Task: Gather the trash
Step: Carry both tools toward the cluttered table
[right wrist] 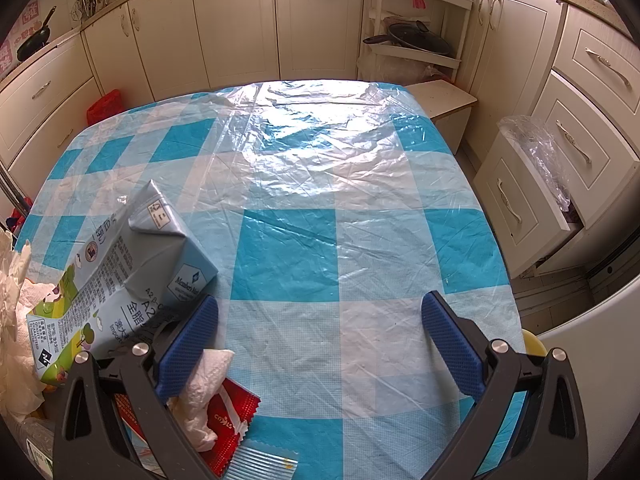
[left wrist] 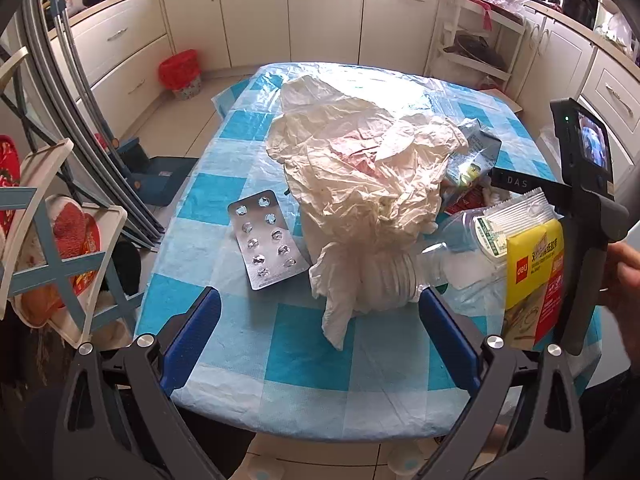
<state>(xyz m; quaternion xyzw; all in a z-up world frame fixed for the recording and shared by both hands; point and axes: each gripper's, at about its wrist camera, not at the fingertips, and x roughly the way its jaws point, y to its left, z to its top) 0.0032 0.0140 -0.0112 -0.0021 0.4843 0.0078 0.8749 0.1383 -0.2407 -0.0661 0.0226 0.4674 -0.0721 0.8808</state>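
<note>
While your left hand-held gripper (left wrist: pixel 320 312) sits spread wide, the crumpled paper (left wrist: pixel 360 184) fills the frame's centre on the tabletop (left wrist: pixel 304 352): light, soft, crushable. Pinch its twisted lower neck. Your right hand-held gripper (right wrist: pixel 320 320) is spread, empty.

The table's (right wrist: pixel 288 248) far half and right side lie bare. At its near left corner a milk carton (right wrist: pixel 132 264), crumpled tissue (right wrist: pixel 204 392) and red wrapper (right wrist: pixel 230 420) crowd together. A big crumpled bag (left wrist: pixel 360 184) fills the middle, a pill blister (left wrist: pixel 266 240) just left.
</note>
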